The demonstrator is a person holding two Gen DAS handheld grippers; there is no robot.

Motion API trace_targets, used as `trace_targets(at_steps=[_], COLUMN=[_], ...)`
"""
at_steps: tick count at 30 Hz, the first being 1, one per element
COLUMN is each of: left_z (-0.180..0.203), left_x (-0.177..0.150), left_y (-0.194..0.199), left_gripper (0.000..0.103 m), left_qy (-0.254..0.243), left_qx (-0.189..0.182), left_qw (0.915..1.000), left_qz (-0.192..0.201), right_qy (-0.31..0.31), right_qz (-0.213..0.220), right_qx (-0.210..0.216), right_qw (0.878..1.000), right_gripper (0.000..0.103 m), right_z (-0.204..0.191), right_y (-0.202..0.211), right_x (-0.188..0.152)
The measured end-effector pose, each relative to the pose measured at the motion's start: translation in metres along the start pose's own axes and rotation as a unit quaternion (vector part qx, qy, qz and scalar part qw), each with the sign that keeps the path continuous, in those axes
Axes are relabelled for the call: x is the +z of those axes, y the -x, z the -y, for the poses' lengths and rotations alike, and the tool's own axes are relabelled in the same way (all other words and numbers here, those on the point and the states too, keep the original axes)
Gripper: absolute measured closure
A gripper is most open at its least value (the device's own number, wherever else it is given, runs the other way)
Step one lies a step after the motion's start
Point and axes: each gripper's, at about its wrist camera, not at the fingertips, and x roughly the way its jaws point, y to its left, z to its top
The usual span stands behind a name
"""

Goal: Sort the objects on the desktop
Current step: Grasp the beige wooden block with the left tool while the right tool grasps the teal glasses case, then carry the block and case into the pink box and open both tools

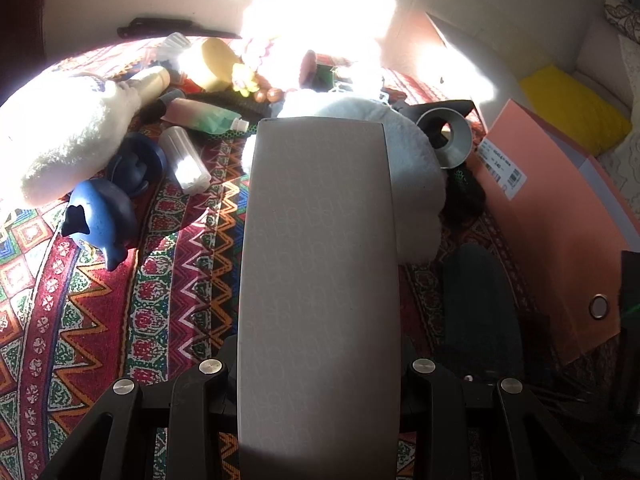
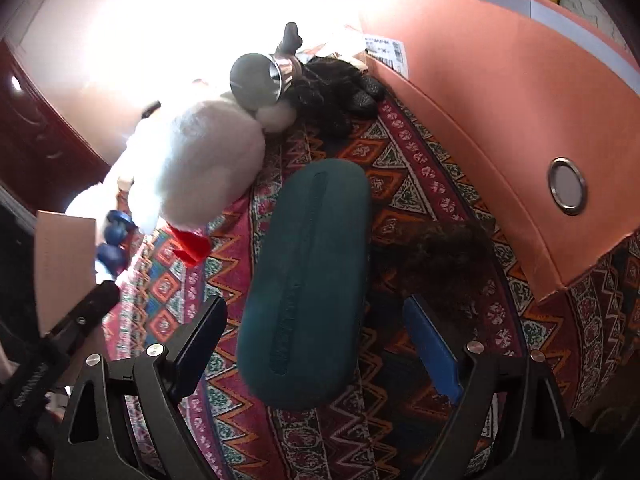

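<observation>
A long grey-beige flat box (image 1: 320, 260) fills the middle of the left wrist view, and my left gripper (image 1: 319, 364) is shut on its near end; the fingertips are hidden behind it. The same box (image 2: 64, 256) shows at the left edge of the right wrist view. A dark green oval case (image 2: 308, 280) lies on the patterned cloth (image 2: 400, 184). My right gripper (image 2: 316, 340) stands open astride its near end, with blue pads (image 2: 432, 352) clear of its sides. The case (image 1: 480, 308) lies right of the box.
A salmon cardboard box (image 2: 500, 120) walls the right side. A white plush toy (image 2: 200, 164), a metal funnel (image 2: 260, 80) and a black furry thing (image 2: 336, 92) lie beyond the case. Blue toys (image 1: 104, 220), bottles (image 1: 188, 160) and clutter crowd the left wrist view's far left.
</observation>
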Motion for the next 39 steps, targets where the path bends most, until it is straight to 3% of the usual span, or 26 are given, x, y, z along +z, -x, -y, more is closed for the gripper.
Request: trace_targets(at_steps=[5,6,7,10,14,20,25,31,36,38,39], left_z=[-0.003,-0.003,-0.004,-0.004,0.003,0.048,0.113,0.222,0.311,0.331,0.337], left_x=[0.001,0.001,0.001,0.003,0.003,0.011,0.031,0.055,0.071,0.075,0.078], left_y=[0.0,0.001,0.002,0.009,0.024,0.053,0.064,0.047,0.022,0.005,-0.002], left_gripper=[0.065,0.065,0.065,0.065,0.065,0.065,0.065,0.065,0.064,0.056,0.032], left_qy=[0.002,0.003,0.003,0.005,0.001,-0.035,-0.083,-0.148,-0.2,-0.205,-0.203], left_qx=[-0.001,-0.002,-0.003,-0.006,-0.012,-0.034,-0.064,-0.115,-0.147,-0.156,-0.153], left_qw=[1.0,1.0,1.0,0.9999,0.9997,0.9975,0.9922,0.9799,0.9667,0.9647,0.9658], left_qz=[0.001,0.001,0.002,0.011,0.024,0.051,0.067,0.068,0.061,0.054,0.053], right_qy=[0.054,0.053,0.05,0.004,-0.003,0.007,0.01,-0.078,-0.142,-0.158,-0.163], right_qz=[0.001,0.009,0.014,0.005,0.02,0.082,0.199,0.318,0.375,0.372,0.367], right_qx=[-0.064,-0.08,-0.072,0.029,0.133,0.196,0.177,0.118,0.05,0.05,0.055], right_qw=[0.997,0.995,0.996,1.0,0.991,0.977,0.964,0.938,0.915,0.913,0.914], right_gripper=[0.013,0.033,0.035,0.035,0.035,0.035,0.035,0.035,0.035,0.035,0.034], right_z=[-0.021,-0.02,-0.018,-0.004,-0.004,-0.017,0.0,0.083,0.159,0.183,0.194], right_y=[-0.031,-0.031,-0.029,-0.014,0.024,0.083,0.16,0.23,0.261,0.256,0.252], right_x=[0.009,0.014,0.018,0.023,0.014,0.012,0.026,0.069,0.098,0.11,0.119])
